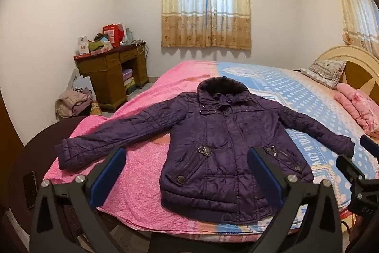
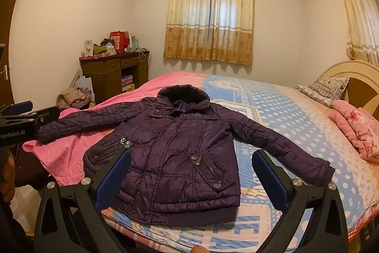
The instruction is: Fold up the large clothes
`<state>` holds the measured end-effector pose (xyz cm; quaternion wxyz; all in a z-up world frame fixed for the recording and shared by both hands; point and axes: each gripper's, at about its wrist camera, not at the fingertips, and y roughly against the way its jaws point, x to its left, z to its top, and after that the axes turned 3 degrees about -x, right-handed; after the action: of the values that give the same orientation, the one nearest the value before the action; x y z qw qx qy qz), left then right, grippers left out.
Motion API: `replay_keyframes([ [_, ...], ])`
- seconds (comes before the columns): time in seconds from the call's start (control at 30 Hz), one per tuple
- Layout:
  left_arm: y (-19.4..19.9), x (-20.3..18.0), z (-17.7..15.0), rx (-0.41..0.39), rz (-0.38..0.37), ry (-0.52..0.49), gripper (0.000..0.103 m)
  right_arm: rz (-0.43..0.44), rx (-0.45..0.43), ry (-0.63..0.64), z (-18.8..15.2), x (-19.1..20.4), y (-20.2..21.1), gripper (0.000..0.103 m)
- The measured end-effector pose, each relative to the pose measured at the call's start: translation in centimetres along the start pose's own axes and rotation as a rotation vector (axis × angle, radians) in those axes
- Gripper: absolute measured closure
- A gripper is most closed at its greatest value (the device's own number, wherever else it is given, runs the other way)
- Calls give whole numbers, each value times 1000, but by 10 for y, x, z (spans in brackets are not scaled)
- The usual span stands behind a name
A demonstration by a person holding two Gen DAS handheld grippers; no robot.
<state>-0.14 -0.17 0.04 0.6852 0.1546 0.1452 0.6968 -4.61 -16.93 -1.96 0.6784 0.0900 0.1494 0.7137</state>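
A bedroom with curtained windows; a bed (image 1: 296,91) under a pink and blue sheet. A purple jacket (image 1: 213,146) lies flat on it, front up, sleeves spread. The left gripper (image 1: 187,170) and right gripper (image 2: 190,172) hover above the hem, fingers wide apart, empty.

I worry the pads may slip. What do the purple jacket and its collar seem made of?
Purple jacket: apparently quilted synthetic shell, nylon or polyester, slightly glossy; sheen, fine crinkles and stitched puffy panels suggest it, so likely slippery. Collar: dark, fuzzy and matte, probably faux fur.
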Motion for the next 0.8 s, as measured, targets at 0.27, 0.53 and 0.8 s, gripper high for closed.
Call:
replay_keyframes([
  [0.27, 6, 16, 1, -9, -7, 39, 0, 9, 15, -16, 0, -3, 0, 1],
  [0.53, -3, 11, 2, 6, 1, 30, 0, 10, 19, -17, -4, -3, -3, 1],
  [0.8, -3, 8, 2, 5, 4, 23, 0, 13, 21, -18, -5, -3, -4, 1],
])
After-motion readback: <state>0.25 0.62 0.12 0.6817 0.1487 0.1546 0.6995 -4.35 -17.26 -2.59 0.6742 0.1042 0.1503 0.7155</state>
